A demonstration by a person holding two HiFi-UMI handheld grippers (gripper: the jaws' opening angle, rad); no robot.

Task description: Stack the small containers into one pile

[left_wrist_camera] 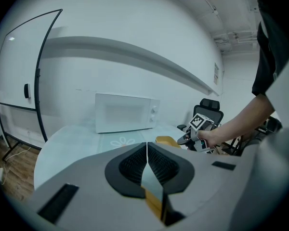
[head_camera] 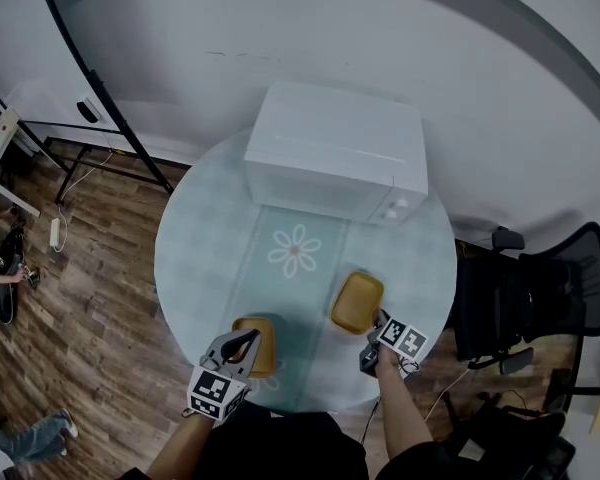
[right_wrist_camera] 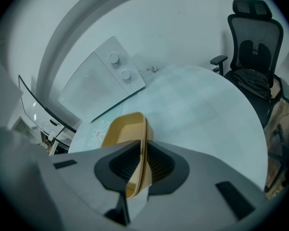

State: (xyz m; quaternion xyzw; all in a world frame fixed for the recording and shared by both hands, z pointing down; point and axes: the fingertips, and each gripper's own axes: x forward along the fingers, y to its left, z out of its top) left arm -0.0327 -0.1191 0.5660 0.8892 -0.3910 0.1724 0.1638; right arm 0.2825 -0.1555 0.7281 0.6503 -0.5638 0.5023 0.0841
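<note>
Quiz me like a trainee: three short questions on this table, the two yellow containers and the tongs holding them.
1. True or false: the left container and the right container already sit in one pile.
2. Multiple choice: which holds the container nearer the microwave? A) left tongs B) right tongs
3. Fill in: the table is ____ in shape.
Key: 1 false, they are apart, each gripped by one pair of tongs. 2 B. 3 round.
</note>
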